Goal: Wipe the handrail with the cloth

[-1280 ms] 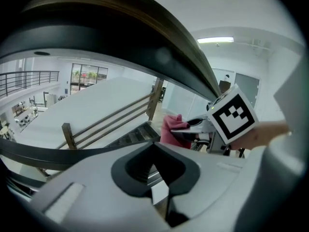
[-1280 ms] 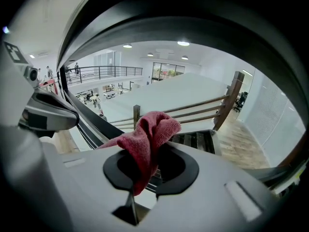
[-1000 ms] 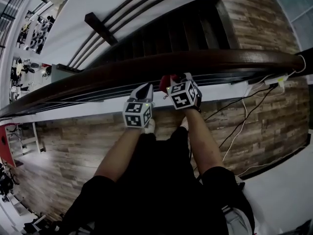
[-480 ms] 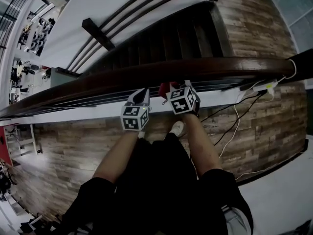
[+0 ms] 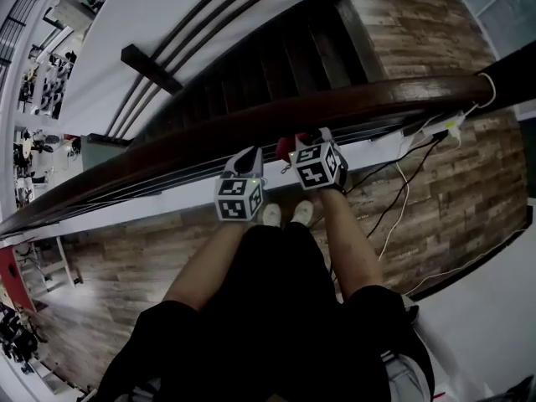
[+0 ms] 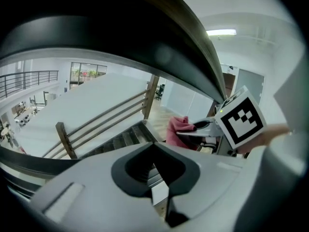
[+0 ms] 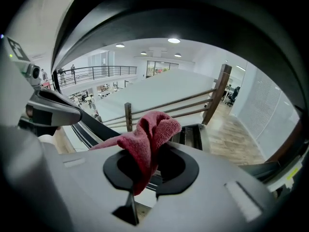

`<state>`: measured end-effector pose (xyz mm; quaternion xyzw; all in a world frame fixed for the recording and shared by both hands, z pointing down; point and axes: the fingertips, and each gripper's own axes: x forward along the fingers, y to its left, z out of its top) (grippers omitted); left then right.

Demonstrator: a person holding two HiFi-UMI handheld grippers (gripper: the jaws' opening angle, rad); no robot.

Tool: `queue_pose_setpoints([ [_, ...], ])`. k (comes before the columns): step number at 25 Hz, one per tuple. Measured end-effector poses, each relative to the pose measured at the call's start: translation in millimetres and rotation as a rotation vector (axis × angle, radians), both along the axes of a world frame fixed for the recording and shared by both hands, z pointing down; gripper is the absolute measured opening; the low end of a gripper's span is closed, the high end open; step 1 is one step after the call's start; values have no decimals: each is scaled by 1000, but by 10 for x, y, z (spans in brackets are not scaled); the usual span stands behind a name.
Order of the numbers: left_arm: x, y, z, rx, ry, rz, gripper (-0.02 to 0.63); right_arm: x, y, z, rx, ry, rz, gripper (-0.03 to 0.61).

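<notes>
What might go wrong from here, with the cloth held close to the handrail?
The right gripper pinches only a fold of the cloth; most bunches loose, so rubbing the handrail may pull it out and drop it onto the stairs below. Cables lie on the floor at the right; a sideways step might catch them.

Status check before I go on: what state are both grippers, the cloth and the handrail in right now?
Left gripper: shut, empty, close under the rail.
Right gripper: shut on the cloth.
Cloth: red, bunched, pinched between the jaws, its free end sticking up toward the rail; I cannot tell whether it touches.
Handrail: dark wood, running just beyond both grippers.
</notes>
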<state>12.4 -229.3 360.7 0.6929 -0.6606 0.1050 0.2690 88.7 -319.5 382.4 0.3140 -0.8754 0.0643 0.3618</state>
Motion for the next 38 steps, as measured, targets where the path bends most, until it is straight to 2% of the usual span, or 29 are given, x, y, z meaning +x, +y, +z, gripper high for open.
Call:
queue_pose_setpoints([
  [8, 86, -40, 55, 11, -13, 70, -2, 39, 11, 13, 39, -15, 67, 52],
  [16, 168, -91, 53, 9, -13, 60, -2, 91, -4, 27, 20, -24, 39, 52],
  [22, 296, -203, 109, 1, -32, 0, -2, 315, -149, 33, 19, -35, 18, 52],
  [28, 551, -327, 120, 2, -9, -131, -2, 585, -400, 51, 10, -29, -47, 52],
  [33, 813, -408, 96, 5, -22, -168, -2, 678, -467, 74, 14, -8, -137, 52],
  [38, 936, -487, 62, 10, -18, -199, -2, 812, -539, 78, 13, 1, -162, 52],
])
